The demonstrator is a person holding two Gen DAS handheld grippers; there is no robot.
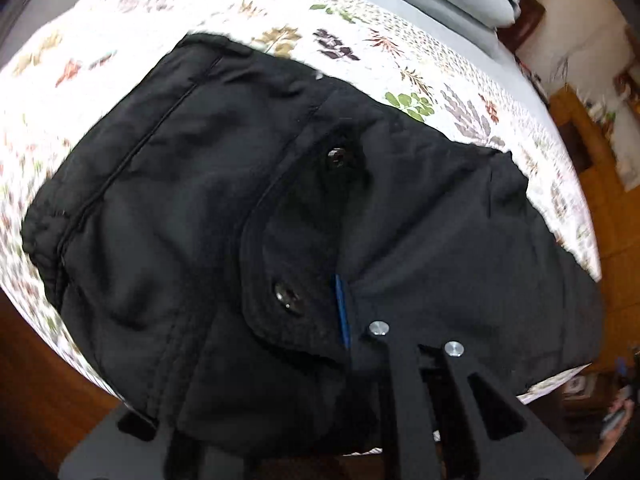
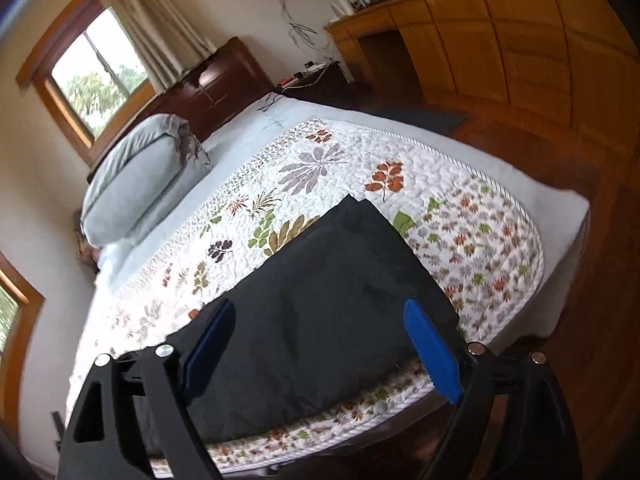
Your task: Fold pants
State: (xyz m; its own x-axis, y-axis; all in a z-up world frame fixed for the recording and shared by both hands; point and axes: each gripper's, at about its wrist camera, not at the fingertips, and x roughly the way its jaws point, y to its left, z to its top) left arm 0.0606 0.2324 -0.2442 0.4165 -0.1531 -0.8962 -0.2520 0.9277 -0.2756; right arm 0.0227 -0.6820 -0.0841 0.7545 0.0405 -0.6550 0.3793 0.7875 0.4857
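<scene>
Black pants (image 1: 248,208) lie on a floral quilt (image 1: 120,32) on the bed, waist part with two snap buttons near the camera. My left gripper (image 1: 344,320) is shut on the pants' fabric; only a thin blue pad edge (image 1: 341,312) shows, and cloth drapes over its left finger. In the right wrist view the pants (image 2: 332,292) are a folded dark slab near the bed's foot. My right gripper (image 2: 316,344) is open and empty just above the pants' near edge, blue pads (image 2: 430,356) wide apart.
A grey pillow (image 2: 136,184) lies at the head of the bed. A dark wooden headboard (image 2: 224,80), a window (image 2: 96,68) and light wooden cabinets (image 2: 500,28) surround the bed. Wooden floor (image 2: 580,280) runs along the bed's side.
</scene>
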